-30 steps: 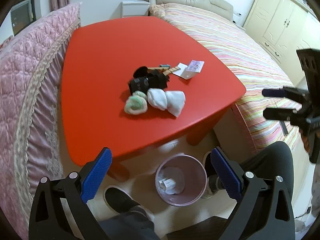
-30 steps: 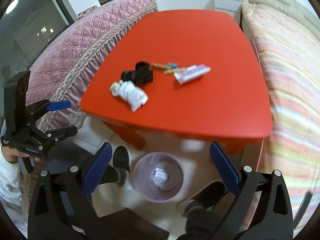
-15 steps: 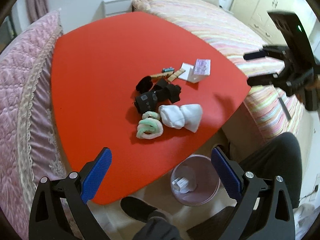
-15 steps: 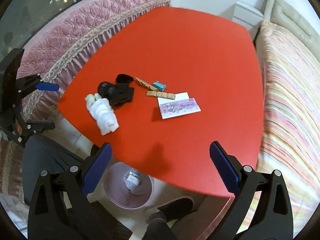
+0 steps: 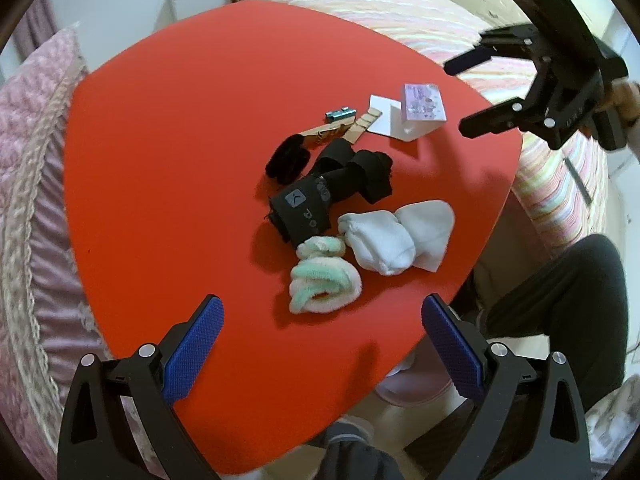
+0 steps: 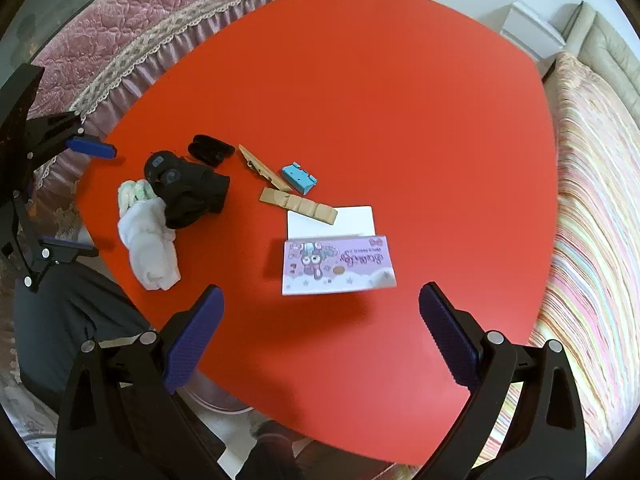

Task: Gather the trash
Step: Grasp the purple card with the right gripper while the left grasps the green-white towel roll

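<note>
On the red table point(image 5: 160, 160) lies a pile: a green-and-white sock roll point(image 5: 322, 280), white socks point(image 5: 396, 236), black socks point(image 5: 336, 184), wooden clothespins point(image 6: 296, 202), a small blue clip point(image 6: 299, 177) and a folded purple-printed card point(image 6: 338, 262). My left gripper point(image 5: 320, 344) is open and empty, just short of the green sock roll. My right gripper point(image 6: 320, 338) is open and empty, just short of the purple card point(image 5: 424, 104). Each gripper shows in the other's view: the right one point(image 5: 476, 92) and the left one point(image 6: 76, 196).
A pink quilted bed point(image 5: 28, 160) runs along the table's left side and a striped bed point(image 6: 592, 200) along its right. A pink trash bin rim point(image 5: 412, 388) shows below the table's near edge, mostly hidden. The person's dark-trousered leg point(image 5: 560, 312) is at the right.
Both grippers have moved forward from above the floor bin to over the table. The left one closed in on the socks, the right one on the purple card. Both stayed open.
</note>
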Tool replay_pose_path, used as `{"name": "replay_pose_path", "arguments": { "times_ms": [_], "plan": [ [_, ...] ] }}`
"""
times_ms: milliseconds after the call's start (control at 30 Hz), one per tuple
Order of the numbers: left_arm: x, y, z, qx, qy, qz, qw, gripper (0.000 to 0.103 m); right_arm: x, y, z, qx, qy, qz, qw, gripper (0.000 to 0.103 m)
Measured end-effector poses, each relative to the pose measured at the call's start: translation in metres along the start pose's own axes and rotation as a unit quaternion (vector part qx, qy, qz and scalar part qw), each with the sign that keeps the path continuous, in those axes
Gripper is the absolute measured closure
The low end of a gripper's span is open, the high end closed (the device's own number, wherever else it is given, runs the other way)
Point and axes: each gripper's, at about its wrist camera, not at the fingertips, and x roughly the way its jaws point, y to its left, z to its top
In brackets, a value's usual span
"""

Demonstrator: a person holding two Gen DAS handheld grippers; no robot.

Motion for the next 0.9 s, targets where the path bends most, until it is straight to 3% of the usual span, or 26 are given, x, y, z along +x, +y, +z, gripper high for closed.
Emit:
{"name": "replay_pose_path", "arguments": {
  "times_ms": [333,433,600,667,733,900],
  "plan": [
    [0.023,0.003,0.012,0.018,0.014,-0.015,0.9996,0.009,0.024,-0.003,0.017,-0.026,0.017,-0.004,1.000,0.007],
    [0.025,0.003,0.013,0.023,0.018,-0.014,0.9995,0.025,0.025,-0.003,0.021,-0.033,0.011,-0.002,0.999,0.013],
    [0.025,0.002,0.012,0.029,0.023,-0.009,0.9993,0.040,0.027,-0.002,0.027,-0.037,0.015,-0.003,0.999,0.039],
    [0.023,0.002,0.013,0.030,0.024,-0.005,0.9993,0.052,0.026,-0.003,0.027,-0.037,0.012,-0.005,0.999,0.040],
    [0.022,0.003,0.013,0.028,0.026,-0.001,0.9993,0.071,0.023,-0.004,0.027,-0.035,0.006,-0.005,0.999,0.040],
    [0.017,0.005,0.010,0.024,0.022,0.006,0.9994,0.073,0.011,-0.010,0.026,-0.026,-0.003,-0.008,1.000,0.040]
  ]
}}
